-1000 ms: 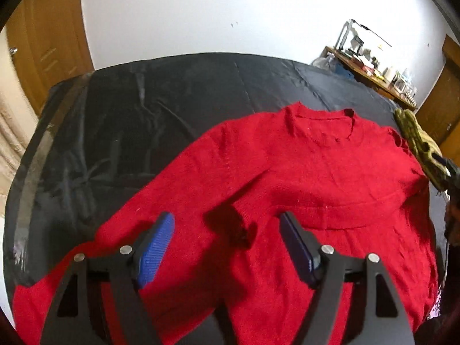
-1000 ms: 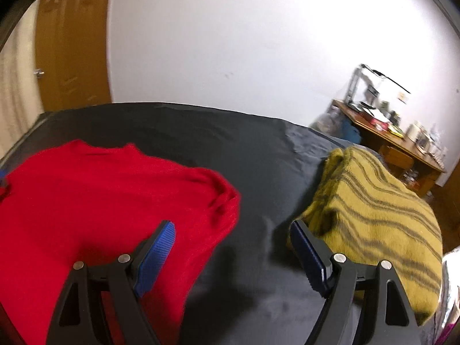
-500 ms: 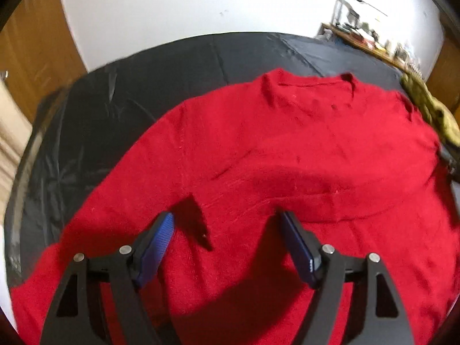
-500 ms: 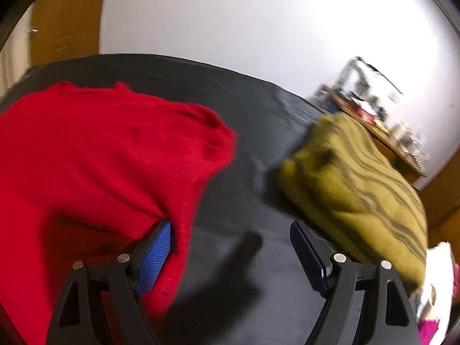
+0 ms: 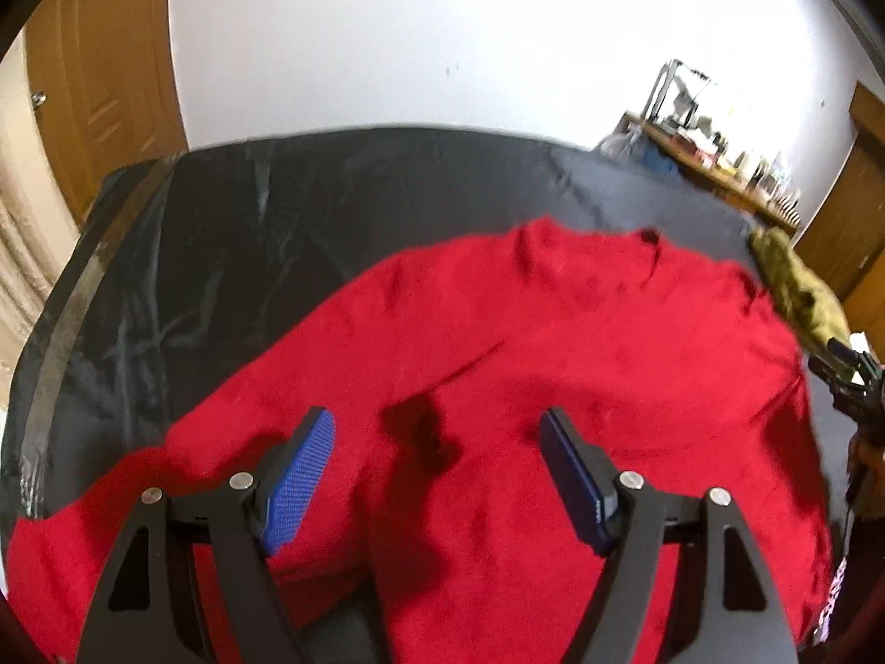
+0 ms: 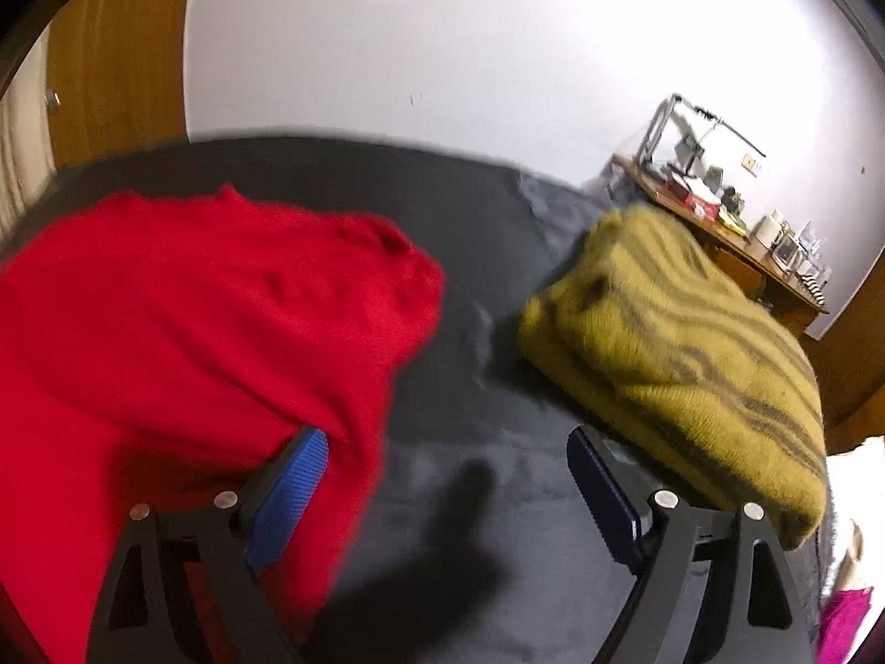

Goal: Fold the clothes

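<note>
Open strip of dark table (image 6: 475,365) between the red sweater (image 6: 193,321) and the folded yellow striped sweater (image 6: 680,343), plenty to slip through. Far-left table past the red one is bare too.

The right gripper (image 6: 448,476) has its jaws just opened wider, with only the red sweater's (image 6: 182,343) edge draped by its left pad, where a second ago dark cover lay. In the left view the sweater's collar now sits at one o'clock.
</note>
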`<control>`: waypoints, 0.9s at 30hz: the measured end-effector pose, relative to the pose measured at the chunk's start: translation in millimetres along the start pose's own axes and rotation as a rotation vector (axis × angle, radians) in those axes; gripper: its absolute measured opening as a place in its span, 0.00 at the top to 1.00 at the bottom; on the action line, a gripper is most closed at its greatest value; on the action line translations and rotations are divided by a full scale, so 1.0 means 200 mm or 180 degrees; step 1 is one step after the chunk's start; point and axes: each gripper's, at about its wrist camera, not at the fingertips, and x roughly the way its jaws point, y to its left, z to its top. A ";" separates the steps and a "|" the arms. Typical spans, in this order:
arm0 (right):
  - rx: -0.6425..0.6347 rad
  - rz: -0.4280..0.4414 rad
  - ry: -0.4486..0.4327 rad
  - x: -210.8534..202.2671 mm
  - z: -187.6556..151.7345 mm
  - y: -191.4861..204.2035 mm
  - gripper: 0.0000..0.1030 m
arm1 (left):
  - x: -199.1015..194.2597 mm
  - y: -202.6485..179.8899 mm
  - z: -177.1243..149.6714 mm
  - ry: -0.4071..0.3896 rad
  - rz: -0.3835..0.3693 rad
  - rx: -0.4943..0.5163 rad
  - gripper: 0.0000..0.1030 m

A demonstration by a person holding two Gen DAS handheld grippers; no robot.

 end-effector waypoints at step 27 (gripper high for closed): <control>-0.0231 0.0793 0.0327 0.28 0.07 0.34 0.07 | 0.29 -0.08 0.00 0.0121 0.0472 -0.0407 0.05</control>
